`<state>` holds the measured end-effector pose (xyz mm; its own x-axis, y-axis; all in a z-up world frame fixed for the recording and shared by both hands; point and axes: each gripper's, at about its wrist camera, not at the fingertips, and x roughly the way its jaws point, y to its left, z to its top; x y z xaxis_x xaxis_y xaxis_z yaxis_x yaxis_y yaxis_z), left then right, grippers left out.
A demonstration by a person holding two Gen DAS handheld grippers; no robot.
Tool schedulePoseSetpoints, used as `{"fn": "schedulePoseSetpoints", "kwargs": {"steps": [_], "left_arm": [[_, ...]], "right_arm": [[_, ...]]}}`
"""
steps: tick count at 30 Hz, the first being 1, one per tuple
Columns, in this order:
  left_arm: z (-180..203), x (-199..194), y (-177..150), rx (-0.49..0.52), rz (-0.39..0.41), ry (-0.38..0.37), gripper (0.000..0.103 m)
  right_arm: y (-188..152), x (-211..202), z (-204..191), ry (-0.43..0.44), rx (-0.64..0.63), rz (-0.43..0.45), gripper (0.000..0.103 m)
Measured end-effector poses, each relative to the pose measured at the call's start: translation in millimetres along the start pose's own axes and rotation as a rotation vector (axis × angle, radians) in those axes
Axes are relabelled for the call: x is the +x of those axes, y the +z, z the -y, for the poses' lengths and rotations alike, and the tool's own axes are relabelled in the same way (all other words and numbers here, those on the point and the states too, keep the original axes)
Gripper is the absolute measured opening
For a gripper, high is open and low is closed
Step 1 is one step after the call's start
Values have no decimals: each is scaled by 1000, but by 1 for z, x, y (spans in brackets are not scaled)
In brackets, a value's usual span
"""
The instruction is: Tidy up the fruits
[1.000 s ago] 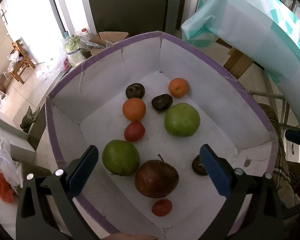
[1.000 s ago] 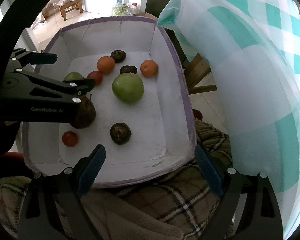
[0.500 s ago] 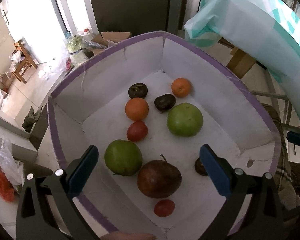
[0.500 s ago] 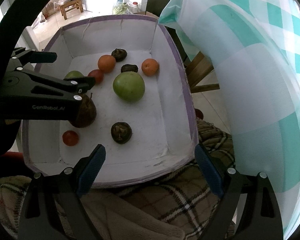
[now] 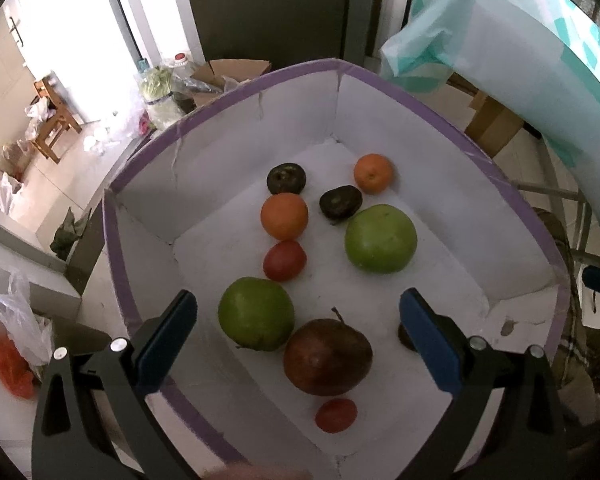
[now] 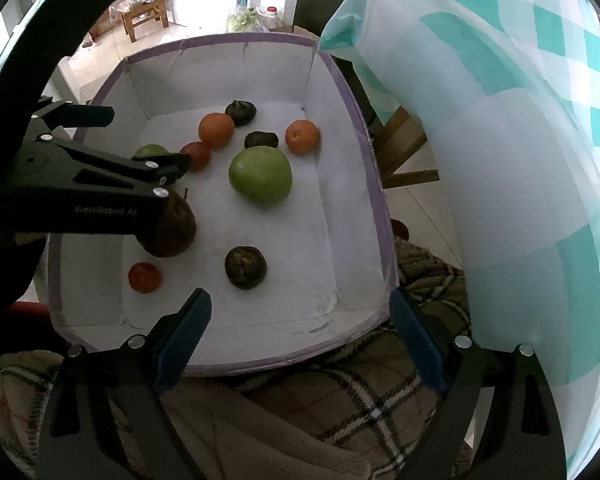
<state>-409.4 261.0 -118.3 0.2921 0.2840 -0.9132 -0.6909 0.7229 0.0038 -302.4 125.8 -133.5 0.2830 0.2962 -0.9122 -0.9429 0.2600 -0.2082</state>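
A white box with a purple rim [image 5: 440, 116] holds several fruits: two green apples [image 5: 380, 238] [image 5: 256, 313], a brown-red apple [image 5: 327, 356], two oranges [image 5: 284, 216] [image 5: 373, 173], two red tomatoes [image 5: 284, 260] [image 5: 335, 415] and dark wrinkled fruits [image 5: 340, 203]. My left gripper [image 5: 298, 336] is open and empty, hovering over the box's near left side above the brown-red apple. My right gripper [image 6: 300, 332] is open and empty over the box's near rim [image 6: 284, 362], near a dark fruit [image 6: 245, 267]. The left gripper [image 6: 112, 140] shows in the right wrist view.
A teal-checked cloth [image 6: 500, 160] hangs over a table to the right of the box. A plaid blanket [image 6: 360, 396] lies under the box's near side. Bags, a cardboard box [image 5: 228, 76] and a wooden stool [image 5: 52, 124] stand on the floor beyond.
The left wrist view has shifted slightly, so the box and fruits sit a little further right and lower. The right gripper has barely moved. Both stay open.
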Motion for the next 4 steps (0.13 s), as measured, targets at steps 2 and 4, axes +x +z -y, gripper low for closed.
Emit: {"fn": "schedulePoseSetpoints", "kwargs": {"steps": [2,4], "left_arm": [[0,-4,1,6,4,10,101],[1,-9,3,20,12,23,101]], "right_arm": [[-2,-4,0,5,-2,11,88],[-4,-8,1,8,-4,23,88]]}}
